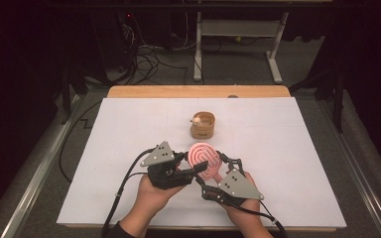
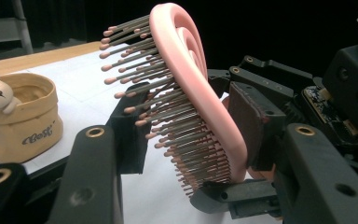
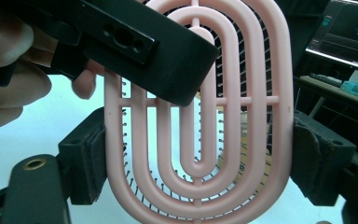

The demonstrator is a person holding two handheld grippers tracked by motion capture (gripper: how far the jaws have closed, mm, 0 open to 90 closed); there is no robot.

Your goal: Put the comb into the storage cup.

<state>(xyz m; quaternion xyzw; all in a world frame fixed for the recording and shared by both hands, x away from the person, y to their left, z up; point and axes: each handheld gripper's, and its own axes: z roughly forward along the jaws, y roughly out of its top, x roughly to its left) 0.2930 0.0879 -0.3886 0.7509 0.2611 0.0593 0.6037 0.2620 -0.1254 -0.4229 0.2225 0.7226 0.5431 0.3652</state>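
High view shows a handover under way: right gripper (image 1: 222, 166) clamps the pink brush (image 1: 204, 157) by its edges while left gripper (image 1: 194, 168) closes across its bristles and back, so next the right should release.

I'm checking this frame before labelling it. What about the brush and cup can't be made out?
- Pink brush handle: right gripper view, cut off by the bottom edge; high view, hidden by the right hand-held gripper.
- Cup contents: high view, too small.
- Cup lettering: left gripper view, blurred.
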